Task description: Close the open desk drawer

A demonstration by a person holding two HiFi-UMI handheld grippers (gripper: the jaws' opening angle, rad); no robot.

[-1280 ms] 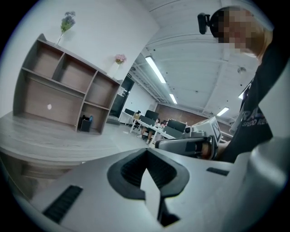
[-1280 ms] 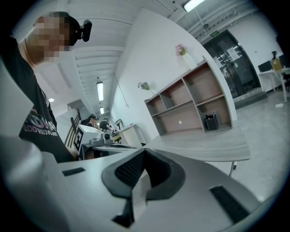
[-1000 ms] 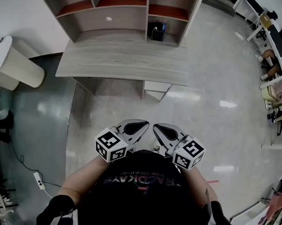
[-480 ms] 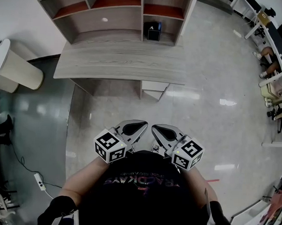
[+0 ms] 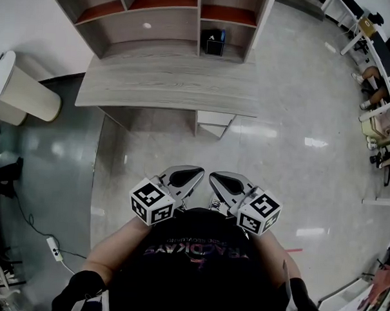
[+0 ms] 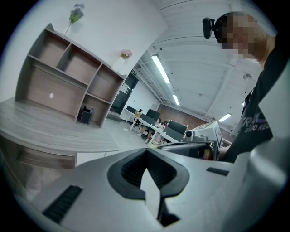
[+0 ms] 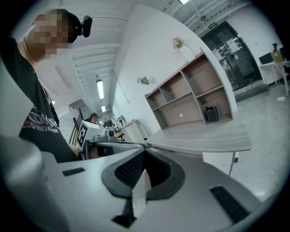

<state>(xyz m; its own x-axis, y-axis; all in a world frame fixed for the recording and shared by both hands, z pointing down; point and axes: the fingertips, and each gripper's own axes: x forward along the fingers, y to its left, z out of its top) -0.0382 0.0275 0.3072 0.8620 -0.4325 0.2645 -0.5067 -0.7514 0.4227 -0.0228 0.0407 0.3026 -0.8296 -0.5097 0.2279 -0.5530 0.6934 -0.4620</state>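
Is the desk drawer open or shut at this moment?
Open, by the look of it: in the head view the white drawer juts out past the front edge of the desk.

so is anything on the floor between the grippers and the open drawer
Nothing visible: bare floor lies between the left gripper, the right gripper and the open drawer under the front edge of the desk.

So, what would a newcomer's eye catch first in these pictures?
The left claw and right claw, shut and empty, sit side by side before the person's chest, bottom centre. Beyond them stands the grey wooden desk with its shelf unit, and a white drawer juts out under its front edge.
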